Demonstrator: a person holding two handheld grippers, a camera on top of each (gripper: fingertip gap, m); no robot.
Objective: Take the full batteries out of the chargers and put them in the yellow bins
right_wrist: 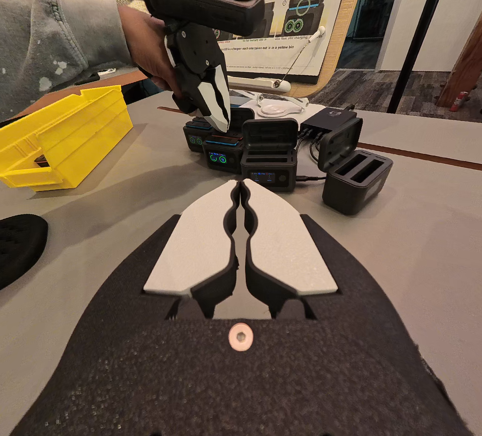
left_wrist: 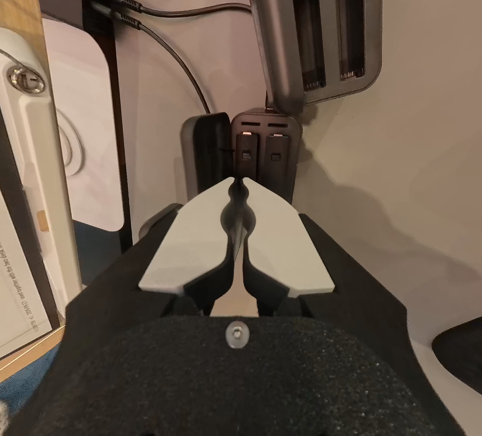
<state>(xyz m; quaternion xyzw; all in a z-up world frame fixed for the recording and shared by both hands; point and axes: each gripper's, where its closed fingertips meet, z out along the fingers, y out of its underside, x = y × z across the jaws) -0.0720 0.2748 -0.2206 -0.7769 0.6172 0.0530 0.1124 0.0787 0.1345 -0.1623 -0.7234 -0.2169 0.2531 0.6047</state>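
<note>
You've got two dark batteries (left_wrist: 258, 155) seated side by side in an open charger (left_wrist: 266, 152), lid (left_wrist: 206, 152) swung off to one side. Your left gripper (left_wrist: 238, 179) points straight down at them, its white fingers (left_wrist: 206, 230) pressed together, tips meeting just above the near end of the left-hand battery — whether they touch it, I can't tell.

From the right wrist view, that same left gripper (right_wrist: 221, 123) comes down over the back of the charger cluster near the table's far edge, your hand (right_wrist: 146, 50) and grey sleeve (right_wrist: 57, 32) behind it. Four chargers sit close together there: the one with a lit front screen (right_wrist: 221, 157) carries batteries with blue and red top strips, another behind it (right_wrist: 195, 134) does too, while the two on the right, (right_wrist: 268, 162) and (right_wrist: 357, 183), stand lid-up with bare slots. Cables run from them to a black power hub (right_wrist: 328, 118) behind.

Your right gripper (right_wrist: 240, 183) hovers low over the grey table (right_wrist: 391, 267), fingers nearly closed on nothing, pointing at the chargers.

The yellow bin (right_wrist: 67, 136) sits toward the left edge — something dark shows in its front opening, too hidden to name. A black round pad (right_wrist: 18, 246) lies at the near-left edge. Beyond the table: an instruction poster (right_wrist: 281, 19) on a wooden board, patterned carpet, a door.
</note>
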